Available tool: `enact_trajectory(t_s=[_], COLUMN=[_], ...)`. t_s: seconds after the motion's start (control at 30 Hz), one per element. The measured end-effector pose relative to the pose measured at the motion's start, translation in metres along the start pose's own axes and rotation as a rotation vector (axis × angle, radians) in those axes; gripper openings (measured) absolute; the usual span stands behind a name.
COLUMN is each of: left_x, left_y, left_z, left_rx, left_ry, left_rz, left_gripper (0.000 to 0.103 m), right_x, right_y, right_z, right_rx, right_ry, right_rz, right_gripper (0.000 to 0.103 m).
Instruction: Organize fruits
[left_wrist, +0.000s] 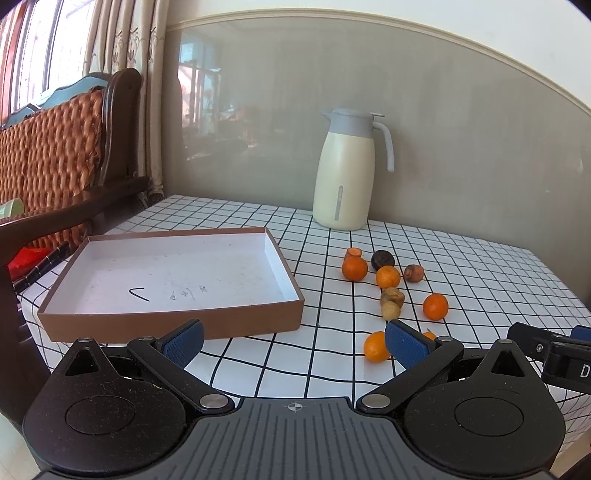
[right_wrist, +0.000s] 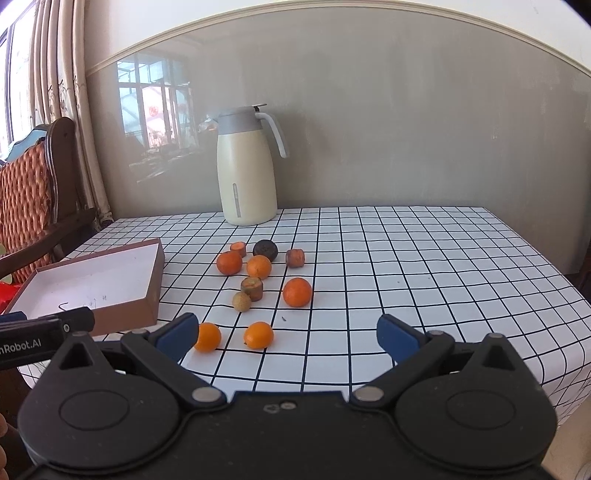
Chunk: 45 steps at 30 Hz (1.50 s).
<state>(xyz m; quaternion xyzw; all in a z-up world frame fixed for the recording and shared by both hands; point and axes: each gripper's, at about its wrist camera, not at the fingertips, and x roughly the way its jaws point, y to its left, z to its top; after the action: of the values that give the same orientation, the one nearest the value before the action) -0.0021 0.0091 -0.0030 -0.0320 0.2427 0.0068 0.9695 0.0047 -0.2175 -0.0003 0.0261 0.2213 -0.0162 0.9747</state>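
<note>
Several oranges lie loose on the checked tablecloth with brown carrot chunks, a dark round fruit and a pale longan. An empty brown cardboard tray with a white inside sits to their left; its corner shows in the right wrist view as the tray. My left gripper hovers open at the table's front edge, between the tray and the fruit, its right pad next to an orange. My right gripper is open just behind the two nearest oranges. Neither holds anything.
A cream thermos jug with a grey lid stands at the back against the wall. A wooden sofa with orange woven cushions lies left of the table. The right half of the tablecloth is bare checks.
</note>
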Motion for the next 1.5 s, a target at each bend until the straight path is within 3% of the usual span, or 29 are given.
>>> enact_trajectory(t_s=[1.5], left_x=[-0.0015], left_y=[0.0036], left_z=[0.0000], left_rx=[-0.008], left_ry=[-0.007], left_rz=[0.000], left_gripper=[0.103], right_x=[-0.0005], right_y=[0.0026], right_z=[0.0008], right_rx=[-0.003], right_ry=[0.003], right_rz=[-0.003], right_gripper=[0.097])
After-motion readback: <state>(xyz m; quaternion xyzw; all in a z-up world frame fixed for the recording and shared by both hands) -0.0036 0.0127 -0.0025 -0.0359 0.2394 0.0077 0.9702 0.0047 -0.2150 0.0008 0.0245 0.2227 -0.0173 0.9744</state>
